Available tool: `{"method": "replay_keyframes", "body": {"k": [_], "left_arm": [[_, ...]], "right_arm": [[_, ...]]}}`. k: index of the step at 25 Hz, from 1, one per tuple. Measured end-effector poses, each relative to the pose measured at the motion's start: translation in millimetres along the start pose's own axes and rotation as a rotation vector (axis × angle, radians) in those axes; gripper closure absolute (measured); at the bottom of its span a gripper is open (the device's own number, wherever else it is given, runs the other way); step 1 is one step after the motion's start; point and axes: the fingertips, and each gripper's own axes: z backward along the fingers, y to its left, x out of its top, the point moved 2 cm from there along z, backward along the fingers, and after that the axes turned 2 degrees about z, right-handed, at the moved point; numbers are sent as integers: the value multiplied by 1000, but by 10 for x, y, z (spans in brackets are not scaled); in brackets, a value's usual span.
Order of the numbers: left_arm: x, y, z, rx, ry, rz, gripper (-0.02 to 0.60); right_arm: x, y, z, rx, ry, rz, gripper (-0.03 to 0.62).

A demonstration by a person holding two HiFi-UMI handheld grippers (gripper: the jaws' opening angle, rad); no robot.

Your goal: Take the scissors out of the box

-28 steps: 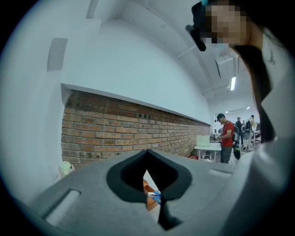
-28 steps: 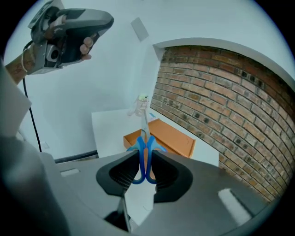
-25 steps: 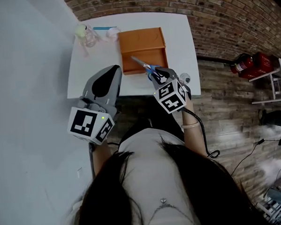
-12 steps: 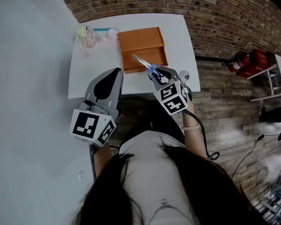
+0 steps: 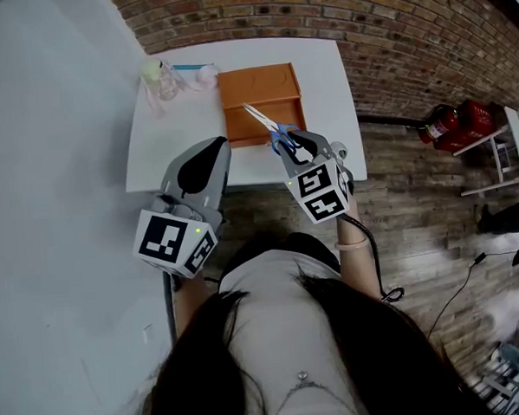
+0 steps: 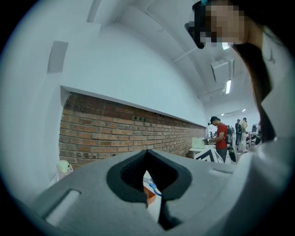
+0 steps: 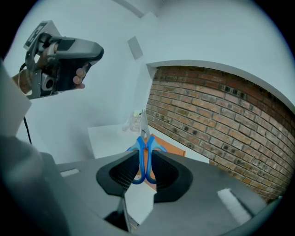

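The open orange box (image 5: 261,96) lies on the white table (image 5: 169,138). Scissors (image 5: 268,125) with blue handles and steel blades hang over the box's near edge, blades pointing away from me. My right gripper (image 5: 291,142) is shut on the handles. In the right gripper view the scissors (image 7: 144,152) stand upright between the pads, above the box (image 7: 173,146). My left gripper (image 5: 220,142) hovers over the table's near edge, left of the box, shut and holding nothing. In the left gripper view its jaws (image 6: 147,152) meet at the tip.
A small clear bottle (image 5: 159,70), a blue stick-like item (image 5: 190,67) and a pale round thing (image 5: 206,72) sit at the table's far left. A brick wall runs behind. Red fire extinguishers (image 5: 453,121) stand on the wooden floor to the right.
My right gripper has risen a little with the scissors, lifting them clear of the box. The left gripper has stayed put.
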Motion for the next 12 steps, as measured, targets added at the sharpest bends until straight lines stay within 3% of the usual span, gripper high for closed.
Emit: {"method": "replay_keyframes", "body": {"k": [12], "left_arm": [[36, -393, -25, 21, -4, 9, 581]], "right_arm": [[76, -42, 432, 25, -74, 15, 497]]}}
